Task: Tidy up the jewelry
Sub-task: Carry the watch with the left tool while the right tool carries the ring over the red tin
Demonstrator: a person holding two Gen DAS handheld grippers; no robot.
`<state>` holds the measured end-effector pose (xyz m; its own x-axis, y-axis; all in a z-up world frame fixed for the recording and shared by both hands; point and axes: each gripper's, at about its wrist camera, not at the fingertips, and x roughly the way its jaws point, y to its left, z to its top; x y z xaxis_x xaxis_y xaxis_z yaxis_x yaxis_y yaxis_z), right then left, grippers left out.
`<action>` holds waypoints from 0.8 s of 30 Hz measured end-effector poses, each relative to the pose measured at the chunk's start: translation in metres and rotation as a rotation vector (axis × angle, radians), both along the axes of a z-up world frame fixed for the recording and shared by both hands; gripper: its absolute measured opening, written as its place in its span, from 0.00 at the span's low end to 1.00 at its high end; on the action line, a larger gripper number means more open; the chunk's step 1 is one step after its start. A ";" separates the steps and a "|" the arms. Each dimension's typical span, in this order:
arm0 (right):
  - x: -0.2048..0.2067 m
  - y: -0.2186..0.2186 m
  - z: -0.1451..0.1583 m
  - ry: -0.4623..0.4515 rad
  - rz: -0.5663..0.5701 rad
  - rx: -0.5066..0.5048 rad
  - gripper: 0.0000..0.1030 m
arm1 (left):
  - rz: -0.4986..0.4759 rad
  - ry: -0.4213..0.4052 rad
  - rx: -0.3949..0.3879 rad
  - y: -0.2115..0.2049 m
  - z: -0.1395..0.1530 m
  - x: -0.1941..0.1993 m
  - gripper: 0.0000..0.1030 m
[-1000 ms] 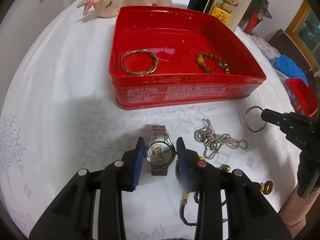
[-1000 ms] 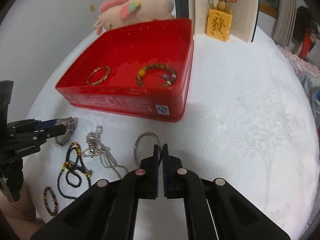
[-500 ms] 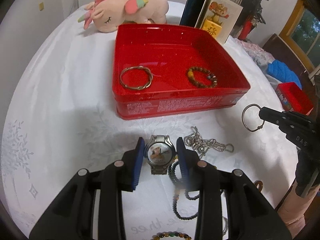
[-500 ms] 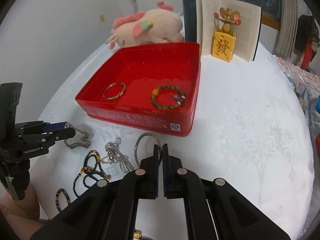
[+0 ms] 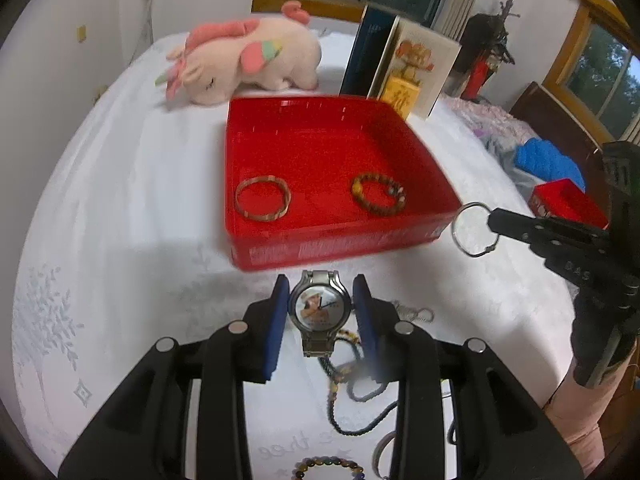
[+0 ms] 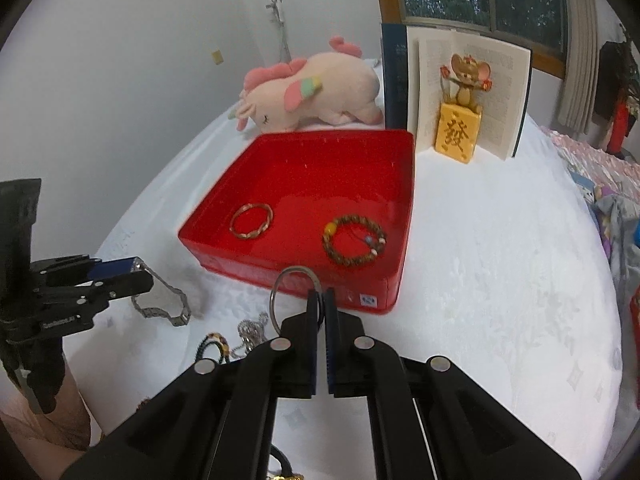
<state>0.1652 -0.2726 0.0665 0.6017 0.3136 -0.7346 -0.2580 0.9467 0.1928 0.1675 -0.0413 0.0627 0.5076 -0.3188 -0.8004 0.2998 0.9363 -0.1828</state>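
Left wrist view: left hand-held gripper point(image 5: 320, 304) at lower centre, blue pads clamped on the case of a wristwatch point(image 5: 320, 307), dial facing the camera, strap ends hanging free below. The side grip on the case keeps the watch level for carrying. Just above it, mid-frame, the red box point(image 5: 340, 246) holds a twisted bangle point(image 5: 262, 199) at left and a beaded bracelet point(image 5: 378, 194) at right, so this looks like the drop-off spot. At right, the right hand-held gripper point(image 5: 494, 220) pinches a metal ring point(image 5: 474, 230) beside the box's corner. Bead necklaces point(image 5: 352, 396) lie on the white tabletop point(image 5: 120, 240) at the bottom, unsorted.

Right wrist view: right hand-held gripper point(image 6: 320, 300) at lower centre, jaws squeezed tight on the thin ring's point(image 6: 294, 292) edge, hoop standing up in front of the box's point(image 6: 288, 280) near wall. Watch band point(image 6: 160, 300) dangles from the left hand-held gripper point(image 6: 136, 272) at far left. Silver chain point(image 6: 252, 330) and beads point(image 6: 214, 346) lie on the tabletop point(image 6: 500, 280) below. Both items appear lifted, likely headed into the box.
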 end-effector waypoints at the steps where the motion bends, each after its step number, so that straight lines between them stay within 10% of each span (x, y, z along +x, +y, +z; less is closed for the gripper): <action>1: 0.001 0.001 0.002 -0.003 0.002 0.005 0.03 | 0.000 -0.009 0.001 -0.001 0.004 0.000 0.31; 24: 0.129 0.005 -0.013 0.088 -0.072 0.063 0.03 | 0.022 -0.021 -0.062 -0.032 0.018 0.109 0.31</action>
